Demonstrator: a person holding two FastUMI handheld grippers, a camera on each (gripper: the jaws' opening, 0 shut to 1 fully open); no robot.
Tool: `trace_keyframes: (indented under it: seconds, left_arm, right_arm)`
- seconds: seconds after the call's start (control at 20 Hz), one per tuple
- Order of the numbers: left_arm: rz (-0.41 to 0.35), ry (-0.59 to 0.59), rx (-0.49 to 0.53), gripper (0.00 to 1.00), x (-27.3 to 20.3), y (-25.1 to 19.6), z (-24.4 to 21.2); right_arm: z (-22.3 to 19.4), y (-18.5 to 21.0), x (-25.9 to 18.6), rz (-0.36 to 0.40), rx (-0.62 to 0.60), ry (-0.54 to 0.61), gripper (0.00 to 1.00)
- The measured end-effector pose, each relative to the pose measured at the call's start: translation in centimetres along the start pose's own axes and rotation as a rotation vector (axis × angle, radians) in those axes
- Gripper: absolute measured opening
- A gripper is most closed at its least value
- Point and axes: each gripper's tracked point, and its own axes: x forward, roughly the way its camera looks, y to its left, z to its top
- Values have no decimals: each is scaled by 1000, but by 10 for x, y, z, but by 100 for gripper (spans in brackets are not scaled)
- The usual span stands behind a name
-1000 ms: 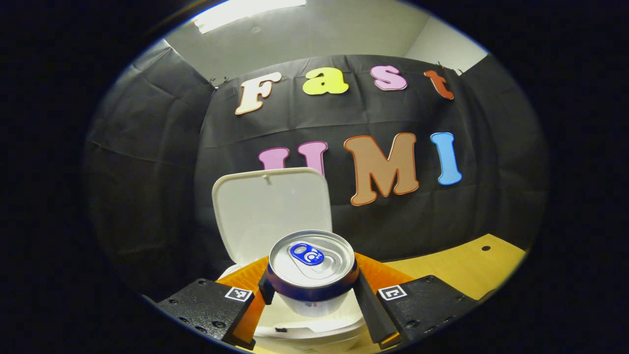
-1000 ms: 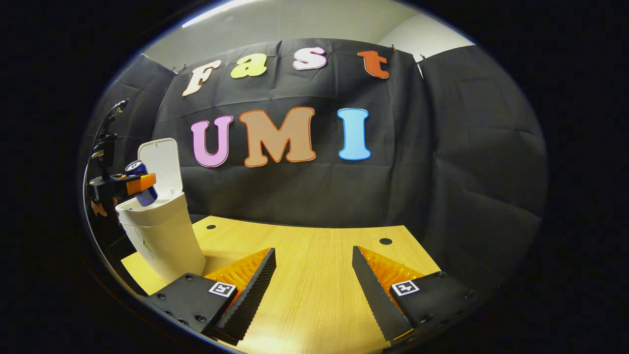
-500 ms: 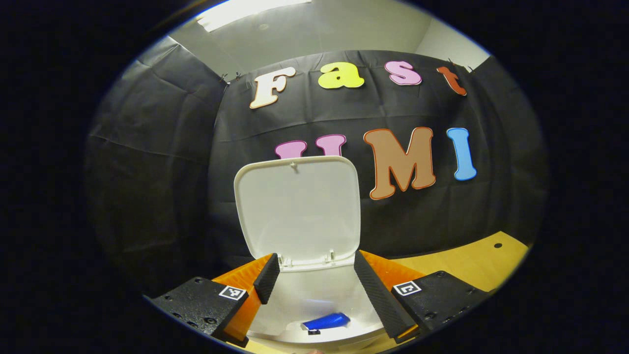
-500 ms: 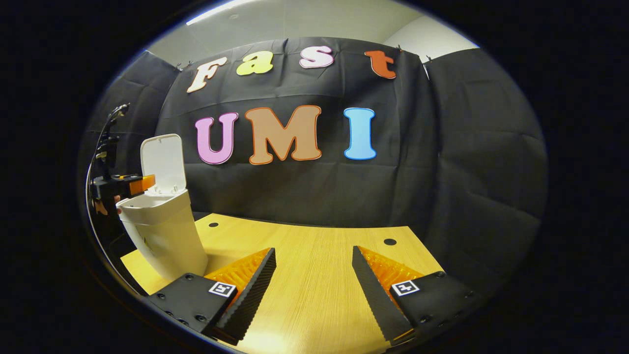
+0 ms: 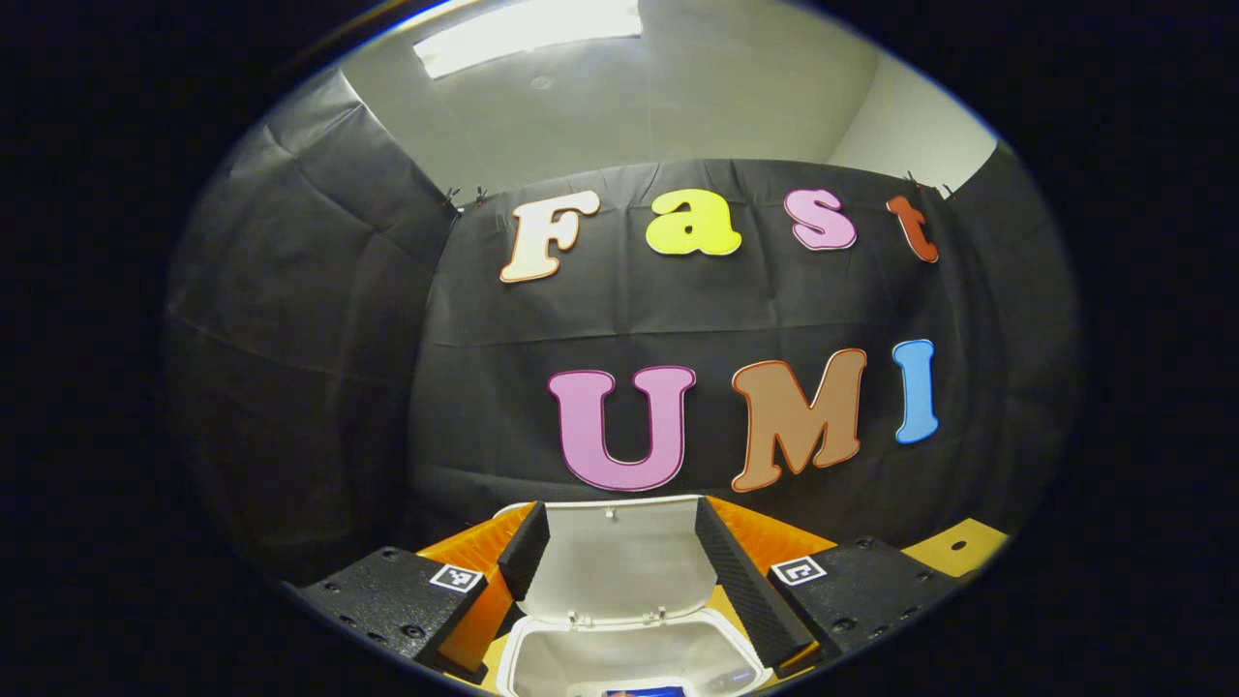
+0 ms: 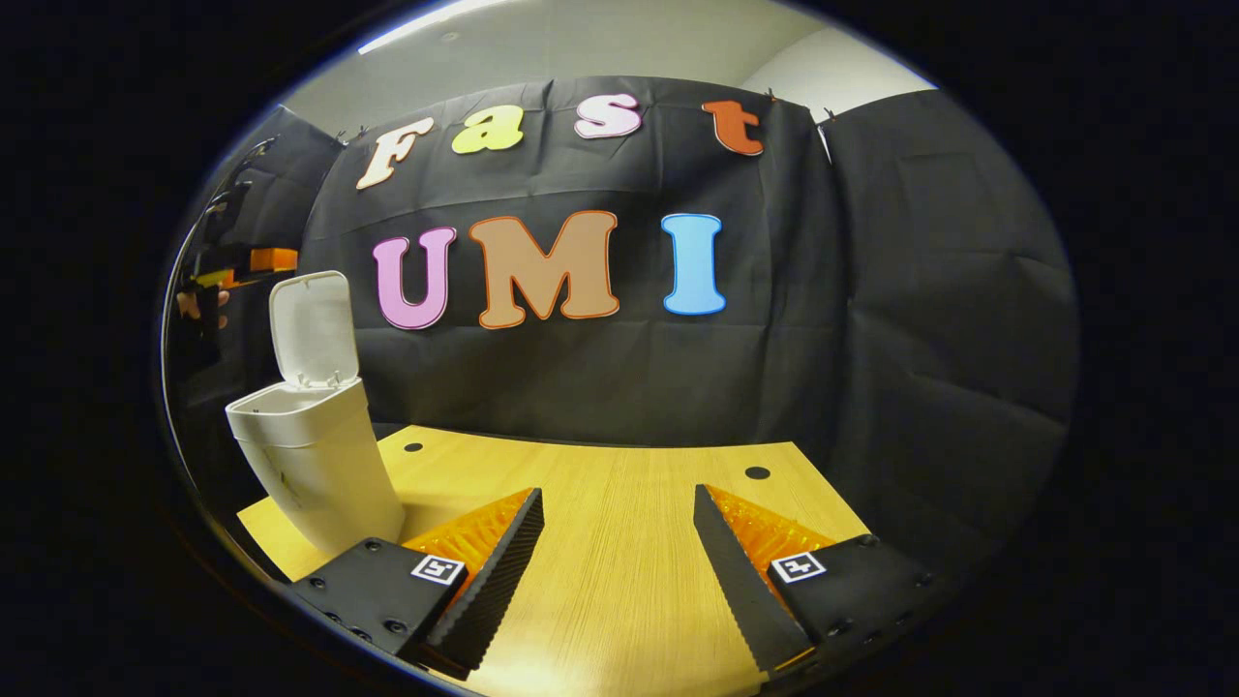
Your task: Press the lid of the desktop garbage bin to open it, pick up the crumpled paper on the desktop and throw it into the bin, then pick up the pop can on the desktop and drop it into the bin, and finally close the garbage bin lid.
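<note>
With its white lid [image 5: 619, 557] raised, white plastic bin [image 6: 315, 465] holds blue can [image 5: 644, 691] — left gripper [image 5: 619, 557] and right gripper [image 6: 618, 542] both spread, empty

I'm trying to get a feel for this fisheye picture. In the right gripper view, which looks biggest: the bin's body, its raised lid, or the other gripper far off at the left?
As they look in the right gripper view:
1. Bin body, largest.
2. Raised lid.
3. Left gripper, smallest, but it sits farther off at the fisheye edge, so its true size is unsure.
</note>
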Motion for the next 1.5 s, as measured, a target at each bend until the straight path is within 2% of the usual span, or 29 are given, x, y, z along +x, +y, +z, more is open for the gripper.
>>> trace_keyframes:
  seconds: [0.05, 0.1, 0.2, 0.25, 0.3, 0.35, 0.6, 0.65, 0.7, 0.8, 0.85, 0.95, 1.0, 1.05, 1.1, 1.15, 1.2, 1.25, 1.3, 1.35, 1.5]
  left_arm:
    - [-17, 5, -10, 97, 9, -2, 4]
    - [-24, 16, -24, 92, 18, -1, 6]
    - [-17, 48, -45, 92, 36, 3, 3]
    - [-7, 57, -37, 98, 48, 6, 3]
    - [1, 67, -25, 92, 56, 8, 1]
    - [6, 72, -9, 97, 67, 10, 1]
    - [12, 233, 0, 93, 96, 14, -44]
    - [13, 259, -5, 98, 92, 14, -48]
    - [10, 228, -23, 100, 94, 15, -38]
    - [3, 242, -40, 92, 84, 10, -43]
    - [2, 239, -33, 98, 78, 9, -42]
    - [-1, 235, -31, 93, 62, 9, -42]
    - [-2, 233, -34, 99, 51, 7, -42]
    - [0, 234, -42, 93, 40, 6, -43]
    - [-1, 230, -54, 92, 28, 4, -45]
    - [-1, 228, -62, 98, 17, 2, -46]
    - [-5, 227, -68, 92, 7, -1, -51]
    - [-6, 235, -68, 92, -4, -3, -56]
    - [0, 241, -69, 88, -14, -4, -62]
    - [0, 246, -72, 93, -23, -5, -68]
    - [-3, 275, -71, 94, -50, -12, -90]
  right_arm:
    - [0, -3, 0, -6, 5, -1, 99]
    - [-2, -4, -1, -11, 9, 0, 99]
    - [-6, -7, -3, -22, 13, 5, 99]
    - [-7, -10, -4, -29, 14, 4, 98]
    - [-9, -11, -5, -35, 16, 5, 99]
    - [-10, -13, -7, -42, 16, 8, 99]
    - [-17, -22, -14, -65, 24, 15, 99]
    - [-16, -23, -16, -68, 20, 14, 99]
    - [-15, -23, -17, -69, 17, 13, 99]
    - [-15, -23, -16, -65, 21, 14, 99]
    - [-14, -22, -16, -59, 26, 12, 99]
    - [-11, -19, -15, -48, 26, 4, 99]
    - [-11, -15, -15, -38, 21, 2, 99]
    - [-10, -13, -15, -29, 16, 1, 99]
    - [-10, -11, -14, -20, 14, 0, 99]
    - [-9, -10, -13, -10, 13, -1, 99]
    - [-10, -7, -13, -1, 12, 2, 99]
    - [-9, -5, -12, 6, 9, 4, 99]
    - [-10, -5, -12, 12, 4, 5, 99]
    - [-11, -5, -12, 16, 0, 8, 99]
    - [-11, -8, -15, 21, -6, 15, 99]
